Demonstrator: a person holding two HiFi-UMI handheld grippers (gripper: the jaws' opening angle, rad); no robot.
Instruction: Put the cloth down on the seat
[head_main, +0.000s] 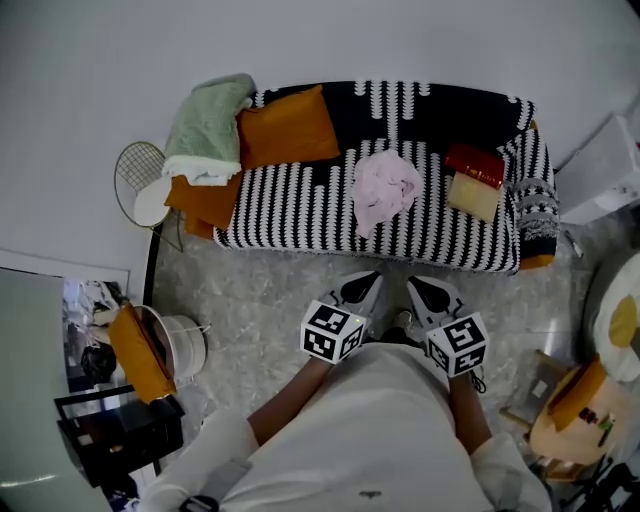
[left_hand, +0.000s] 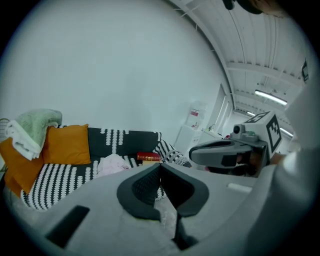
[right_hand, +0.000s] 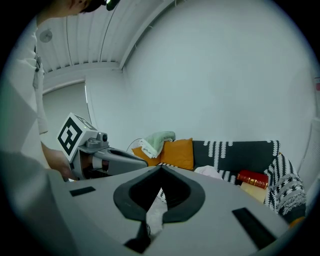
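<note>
Left gripper (head_main: 360, 288) closed, jaws tip to tip with nothing between them; right gripper (head_main: 432, 294) the same, jaws pressed together and empty; both are held side by side over the floor (head_main: 260, 290), just short of the front edge of the sofa (head_main: 450, 110) and pointing at it; each carries a cube with black-and-white square code markers, patterns only.

Cloth (head_main: 385, 190): pink, crumpled, lying on the seat (head_main: 290, 205) a bit right of middle, well clear of both grippers; the seat cover is black with rows of white dashes.

Writing: red book (head_main: 475, 163) on the seat to the right of the cloth, near it but apart; gold marks on its spine, seen in the right gripper view, are too small to read; cream box (head_main: 472, 197) touches the book on the side nearer the person, no print readable on it.

Other things on the sofa: orange cushion (head_main: 290, 128) leaning on the backrest at the left; green blanket (head_main: 205, 118) heaped over the left end, just beside the cushion.

Containers: wire basket (head_main: 135, 165) on the floor left of the sofa, something white in its lower part, cannot tell what; white bucket (head_main: 185, 345) at lower left, contents cannot be made out; an orange item (head_main: 135, 355) leans just beside the bucket.
</note>
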